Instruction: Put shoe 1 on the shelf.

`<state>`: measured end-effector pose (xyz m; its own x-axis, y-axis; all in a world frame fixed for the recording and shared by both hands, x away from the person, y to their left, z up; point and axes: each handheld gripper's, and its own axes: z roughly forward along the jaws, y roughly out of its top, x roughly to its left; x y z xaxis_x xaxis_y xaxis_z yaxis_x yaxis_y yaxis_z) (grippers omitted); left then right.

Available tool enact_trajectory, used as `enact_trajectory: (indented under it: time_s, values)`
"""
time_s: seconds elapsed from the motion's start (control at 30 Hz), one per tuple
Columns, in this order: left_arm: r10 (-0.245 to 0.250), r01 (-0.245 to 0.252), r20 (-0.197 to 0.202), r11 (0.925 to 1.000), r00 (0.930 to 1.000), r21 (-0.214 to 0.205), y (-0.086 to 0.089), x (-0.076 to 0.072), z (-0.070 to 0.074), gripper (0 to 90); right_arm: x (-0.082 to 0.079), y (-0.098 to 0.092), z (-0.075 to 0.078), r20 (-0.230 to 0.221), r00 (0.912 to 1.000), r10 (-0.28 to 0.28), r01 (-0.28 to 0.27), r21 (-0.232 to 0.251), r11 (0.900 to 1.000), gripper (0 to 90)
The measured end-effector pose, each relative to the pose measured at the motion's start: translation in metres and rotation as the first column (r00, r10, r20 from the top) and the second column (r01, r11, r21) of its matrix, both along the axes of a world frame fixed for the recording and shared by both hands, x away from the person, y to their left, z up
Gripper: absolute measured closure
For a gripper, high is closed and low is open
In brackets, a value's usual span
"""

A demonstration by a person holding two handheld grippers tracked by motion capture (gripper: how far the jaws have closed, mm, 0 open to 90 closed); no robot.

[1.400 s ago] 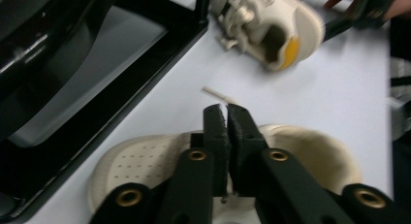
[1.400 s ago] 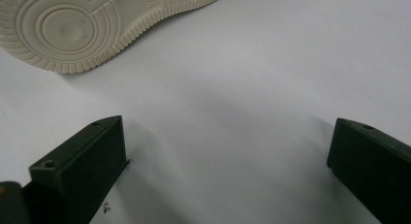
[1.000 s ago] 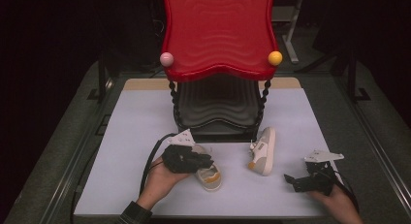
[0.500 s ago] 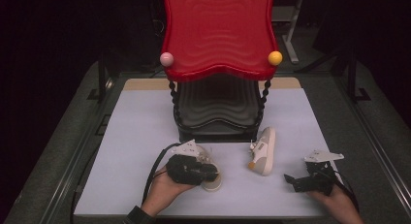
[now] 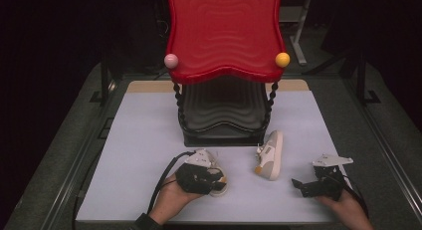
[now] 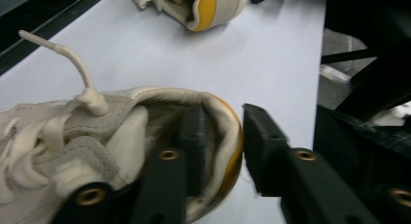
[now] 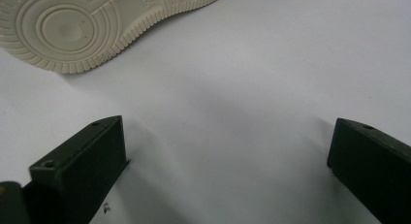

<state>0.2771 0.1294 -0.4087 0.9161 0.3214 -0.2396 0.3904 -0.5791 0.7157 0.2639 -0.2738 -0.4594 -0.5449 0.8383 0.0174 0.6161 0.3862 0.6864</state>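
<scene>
High view: the left tongs [image 5: 211, 177] sit on the near shoe [image 5: 217, 182], low on the pale surface [image 5: 134, 155], hiding most of it. A 2nd shoe [image 5: 270, 155] lies on its side just beside the red-topped stand [image 5: 225, 36]; the right tongs [image 5: 303, 186] rest apart from it.

Left gripper view: 1 jaw sits inside the shoe's heel collar [image 6: 220, 122], the other outside, apparently pinching it for a lift, though blur hides the contact.

Right gripper view: jaws spread wide over bare surface, holding nothing; only the other shoe's sole [image 7: 82, 25] shows, cropped.
</scene>
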Motion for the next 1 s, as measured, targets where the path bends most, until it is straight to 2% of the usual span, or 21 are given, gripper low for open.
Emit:
enact_trajectory:
  time_s: [0.27,0.47,0.57,0.9,1.0]
  values:
    - [-0.025,0.025,0.019,0.9995,0.9995,0.017,-0.001,-0.001,0.002,78.0,0.000,0.000,0.000,0.000,1.0000,0.000,0.000,0.000,1.0000,0.0]
    - [-0.050,0.050,0.019,0.9987,0.9986,0.001,-0.004,-0.003,0.008,78.0,0.000,0.000,0.000,0.001,1.0000,0.000,0.000,0.002,1.0000,0.0]
    - [-0.076,0.076,0.032,0.9971,0.9966,0.004,-0.010,-0.006,0.013,78.1,0.000,0.000,0.000,0.001,1.0000,0.000,0.000,0.002,1.0000,0.0]
    - [-0.117,0.118,0.051,0.9930,0.9918,-0.010,-0.028,-0.010,0.026,78.1,0.000,0.000,0.000,0.002,1.0000,0.000,0.000,0.001,1.0000,0.0]
    - [-0.132,0.133,0.072,0.9911,0.9887,-0.010,-0.034,-0.012,0.032,78.2,0.000,0.000,0.000,0.003,1.0000,-0.001,0.001,0.001,1.0000,0.0]
